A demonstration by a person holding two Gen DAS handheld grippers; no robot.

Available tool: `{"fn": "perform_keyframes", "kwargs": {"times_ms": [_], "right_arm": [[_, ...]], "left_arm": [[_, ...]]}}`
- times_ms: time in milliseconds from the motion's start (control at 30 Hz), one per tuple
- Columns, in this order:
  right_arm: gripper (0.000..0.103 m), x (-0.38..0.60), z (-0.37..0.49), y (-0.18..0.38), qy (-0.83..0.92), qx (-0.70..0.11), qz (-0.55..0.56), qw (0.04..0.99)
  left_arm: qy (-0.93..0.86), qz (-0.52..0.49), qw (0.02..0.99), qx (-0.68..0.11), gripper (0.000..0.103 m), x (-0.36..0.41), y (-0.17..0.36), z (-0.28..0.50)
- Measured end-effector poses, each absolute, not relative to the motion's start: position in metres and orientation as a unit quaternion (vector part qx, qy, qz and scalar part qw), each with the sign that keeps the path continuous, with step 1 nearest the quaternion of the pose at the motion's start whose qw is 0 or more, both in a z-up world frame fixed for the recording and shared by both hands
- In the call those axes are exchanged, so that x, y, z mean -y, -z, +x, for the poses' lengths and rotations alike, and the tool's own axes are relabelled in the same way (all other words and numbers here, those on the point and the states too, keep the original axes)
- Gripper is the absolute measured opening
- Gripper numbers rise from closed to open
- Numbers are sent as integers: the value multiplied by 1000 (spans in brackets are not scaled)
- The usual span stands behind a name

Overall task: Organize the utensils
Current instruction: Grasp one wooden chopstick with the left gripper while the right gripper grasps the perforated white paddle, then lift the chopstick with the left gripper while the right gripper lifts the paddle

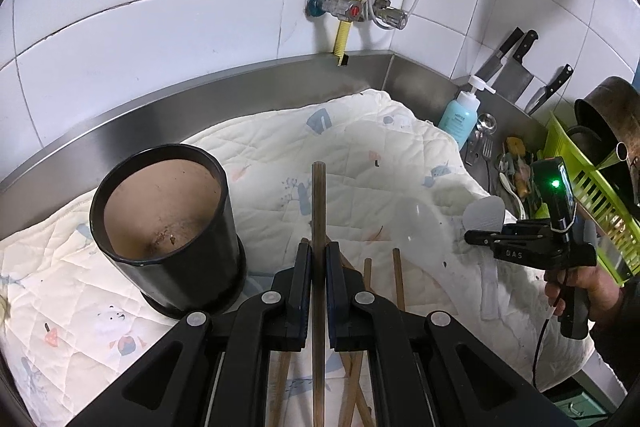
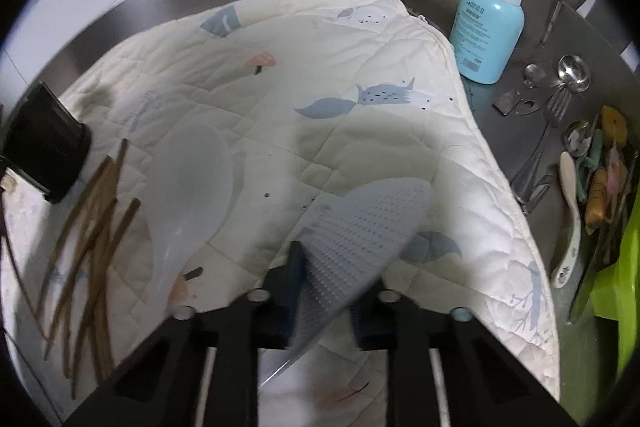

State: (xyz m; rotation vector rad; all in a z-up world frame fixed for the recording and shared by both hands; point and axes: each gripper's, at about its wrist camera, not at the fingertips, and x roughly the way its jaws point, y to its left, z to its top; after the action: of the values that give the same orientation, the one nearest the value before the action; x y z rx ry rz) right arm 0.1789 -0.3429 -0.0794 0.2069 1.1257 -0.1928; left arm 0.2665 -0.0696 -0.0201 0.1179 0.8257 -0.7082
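Observation:
My left gripper [image 1: 318, 255] is shut on a brown wooden chopstick [image 1: 318, 211] that points up and away. A black utensil cup [image 1: 168, 223] stands empty on the quilted cloth [image 1: 360, 155] just to its left; it also shows in the right wrist view [image 2: 44, 143]. More chopsticks [image 2: 92, 235] lie loose on the cloth. My right gripper [image 2: 326, 255], also in the left wrist view [image 1: 480, 237], is shut on a translucent dimpled rice paddle [image 2: 360, 227], held above the cloth. A second translucent paddle [image 2: 192, 187] lies flat on the cloth.
A blue soap pump bottle [image 2: 486, 27] stands at the back right. Spoons and a fork [image 2: 556, 107] lie on the steel counter beside it. A green dish rack [image 1: 592, 203] with a pot sits at the right. Knives [image 1: 516, 71] lean on the tiled wall.

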Motion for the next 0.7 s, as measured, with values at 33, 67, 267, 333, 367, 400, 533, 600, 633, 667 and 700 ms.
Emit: {"fn": "perform_keyframes", "kwargs": {"times_ms": [33, 67, 267, 333, 367, 400, 533, 600, 633, 667, 700], "right_arm": [[13, 343, 177, 79, 89, -530, 103, 837], [12, 343, 175, 77, 86, -527, 109, 838], [10, 337, 166, 60, 61, -504, 121, 853], [9, 335, 164, 51, 53, -494, 115, 860], [9, 333, 162, 46, 49, -492, 114, 862], [8, 330, 159, 42, 43, -489, 115, 864], [8, 325, 157, 29, 33, -480, 104, 870], [8, 321, 155, 22, 26, -474, 97, 875], [8, 321, 153, 19, 23, -473, 94, 876], [8, 321, 151, 17, 20, -472, 94, 876], [7, 320, 150, 14, 17, -469, 94, 878]], "left_arm": [[336, 56, 855, -391, 6, 69, 19, 266], [337, 56, 855, -391, 6, 70, 19, 265], [334, 49, 859, -385, 6, 67, 13, 262], [333, 43, 861, -382, 6, 64, 9, 260], [333, 42, 861, -381, 6, 64, 8, 260], [332, 39, 863, -380, 6, 62, 6, 259], [326, 33, 868, -374, 6, 58, -2, 257], [325, 31, 870, -370, 6, 55, -7, 255], [323, 31, 871, -368, 6, 54, -9, 253], [322, 30, 872, -367, 6, 53, -12, 252], [322, 27, 873, -365, 6, 51, -14, 250]]}}
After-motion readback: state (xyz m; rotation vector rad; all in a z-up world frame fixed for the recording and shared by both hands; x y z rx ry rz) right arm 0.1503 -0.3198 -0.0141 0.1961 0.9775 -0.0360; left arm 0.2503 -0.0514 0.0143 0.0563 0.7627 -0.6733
